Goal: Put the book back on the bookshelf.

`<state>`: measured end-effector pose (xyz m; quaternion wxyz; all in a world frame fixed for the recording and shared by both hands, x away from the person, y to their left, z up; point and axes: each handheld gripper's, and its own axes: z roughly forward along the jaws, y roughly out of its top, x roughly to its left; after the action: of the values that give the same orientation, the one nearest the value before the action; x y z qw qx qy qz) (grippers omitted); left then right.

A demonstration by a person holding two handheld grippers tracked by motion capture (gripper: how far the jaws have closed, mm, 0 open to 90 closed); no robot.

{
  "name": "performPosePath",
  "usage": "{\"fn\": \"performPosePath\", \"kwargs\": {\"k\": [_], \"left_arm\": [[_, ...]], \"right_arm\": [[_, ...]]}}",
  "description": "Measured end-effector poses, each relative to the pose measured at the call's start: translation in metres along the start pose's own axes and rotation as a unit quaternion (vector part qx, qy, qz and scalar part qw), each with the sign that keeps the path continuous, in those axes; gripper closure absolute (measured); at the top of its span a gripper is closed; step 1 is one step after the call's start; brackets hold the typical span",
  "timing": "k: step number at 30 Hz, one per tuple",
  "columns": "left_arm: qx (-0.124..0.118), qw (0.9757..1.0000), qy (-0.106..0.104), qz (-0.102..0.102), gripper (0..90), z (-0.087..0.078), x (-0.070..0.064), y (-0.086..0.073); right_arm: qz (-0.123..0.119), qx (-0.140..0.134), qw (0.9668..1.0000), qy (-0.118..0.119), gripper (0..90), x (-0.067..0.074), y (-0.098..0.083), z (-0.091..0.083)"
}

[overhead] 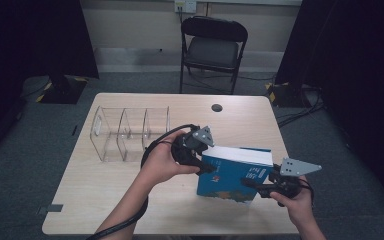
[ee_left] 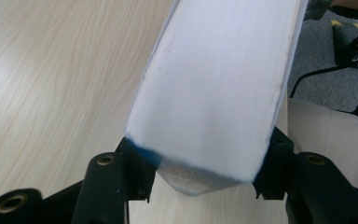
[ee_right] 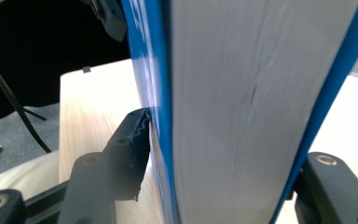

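One thick blue-covered book (overhead: pixel 232 175) stands upright on the wooden table (overhead: pixel 105 185), clamped at each end: the left gripper (overhead: pixel 204 167) and the right gripper (overhead: pixel 254 186) each press its covers. One clear three-compartment organizer (overhead: pixel 127 132) sits just left. The cover's white writing is too small to read.

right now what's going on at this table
A person is holding a thick blue book upright on the wooden table, one claw at each end. The left claw has the book's page block between its jaws, and the right claw straddles the opposite end. A clear plastic organizer stands to the left, apart from the book.
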<state>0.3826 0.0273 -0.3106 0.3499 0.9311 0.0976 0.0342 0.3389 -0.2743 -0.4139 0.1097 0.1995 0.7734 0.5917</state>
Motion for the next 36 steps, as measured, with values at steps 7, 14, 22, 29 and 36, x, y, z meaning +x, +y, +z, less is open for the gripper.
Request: {"fn": "performPosePath", "kwargs": {"k": [7, 14, 22, 29, 36], "left_arm": [[0.022, 0.9996, 0.01, 0.011, 49.9, 0.001, -0.002, 0.005], [0.03, 0.9995, 0.009, 0.008, 52.0, 0.001, -0.004, 0.007], [0.039, 0.9991, -0.006, -0.016, 61.2, -0.004, -0.015, 0.007], [0.041, 0.9989, 0.0, -0.022, 60.8, -0.005, -0.02, 0.006], [0.057, 0.9982, 0.007, -0.018, 58.8, -0.006, -0.019, 0.012]], "right_arm": [[0.002, 0.028, 0.9995, -0.017, 38.9, 0.0, -0.017, 0.001], [0.004, 0.049, 0.9986, -0.02, 36.6, -0.004, -0.032, 0.0], [0.017, 0.044, 0.9982, -0.037, 35.6, -0.013, -0.042, -0.01], [0.013, 0.047, 0.9984, -0.028, 35.3, -0.015, -0.046, -0.008], [0.016, 0.049, 0.9983, -0.026, 34.9, -0.014, -0.049, -0.004]]}}
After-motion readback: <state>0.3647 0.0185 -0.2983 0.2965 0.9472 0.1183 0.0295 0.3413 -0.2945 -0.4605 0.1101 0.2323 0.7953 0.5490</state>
